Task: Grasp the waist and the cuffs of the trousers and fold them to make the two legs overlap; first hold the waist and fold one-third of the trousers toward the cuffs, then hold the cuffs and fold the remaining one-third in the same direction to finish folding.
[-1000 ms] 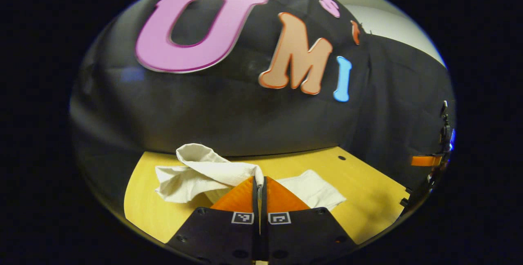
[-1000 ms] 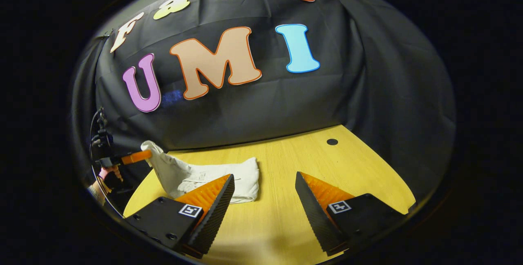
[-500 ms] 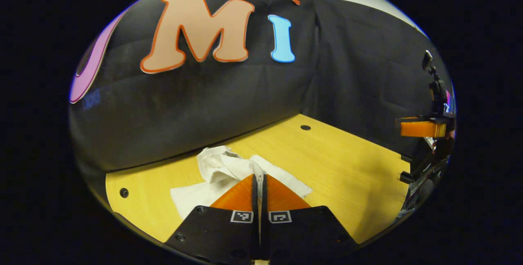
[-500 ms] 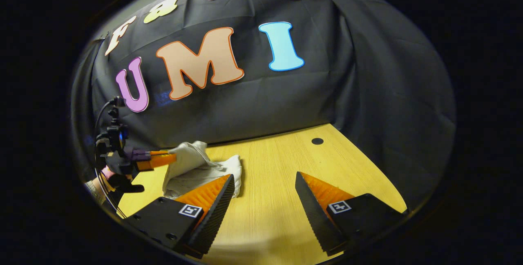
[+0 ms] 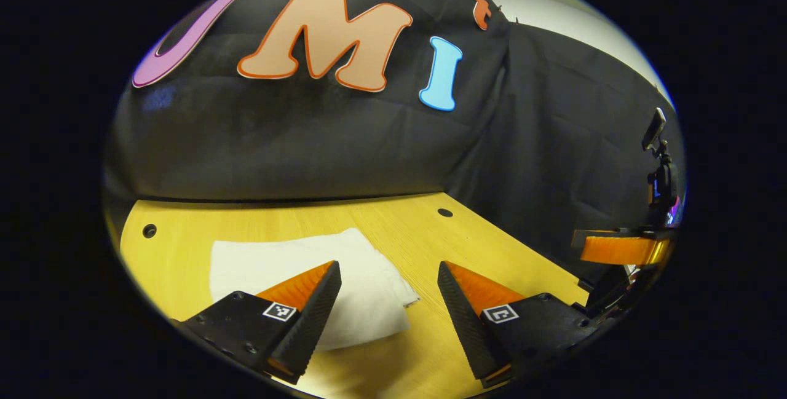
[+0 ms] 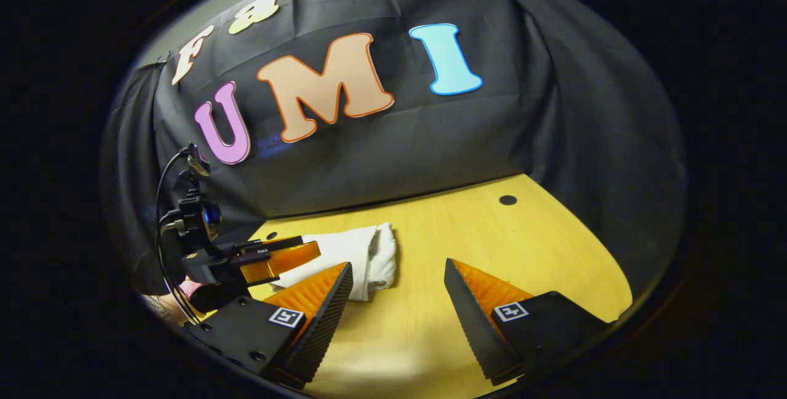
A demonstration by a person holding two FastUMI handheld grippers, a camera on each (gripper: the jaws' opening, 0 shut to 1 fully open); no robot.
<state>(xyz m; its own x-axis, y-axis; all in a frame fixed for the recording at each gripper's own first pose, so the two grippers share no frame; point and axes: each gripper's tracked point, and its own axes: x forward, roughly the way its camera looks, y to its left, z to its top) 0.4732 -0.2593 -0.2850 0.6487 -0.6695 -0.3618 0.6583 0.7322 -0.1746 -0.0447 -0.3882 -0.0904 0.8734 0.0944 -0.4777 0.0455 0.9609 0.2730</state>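
A yellow wooden table (image 5: pixel 492 245) fills the floor of the booth, with black cloth (image 6: pixel 399 147) hanging behind it as a wall. In the left gripper view, the left gripper (image 5: pixel 388 271) has its two fingers spread wide with nothing between them. The folded trousers (image 5: pixel 307 264), a pale flat bundle, lie on the table just ahead of the jaws and a little to their left side, partly behind the left finger. Farther off, two small dark holes (image 5: pixel 444 212) sit in the tabletop near the cloth, and at the far right edge the other gripper can be seen.

In the right gripper view, the right gripper (image 6: pixel 398 267) is likewise spread apart and holds nothing, with bare wood between its fingers. The trousers (image 6: pixel 356 251) lie just beyond its left finger, folded into a compact stack. The left gripper (image 6: pixel 289 254) hangs beside the trousers at their left end, apparently just above them. Beyond, another hole (image 6: pixel 508 200) marks the table near the cloth.
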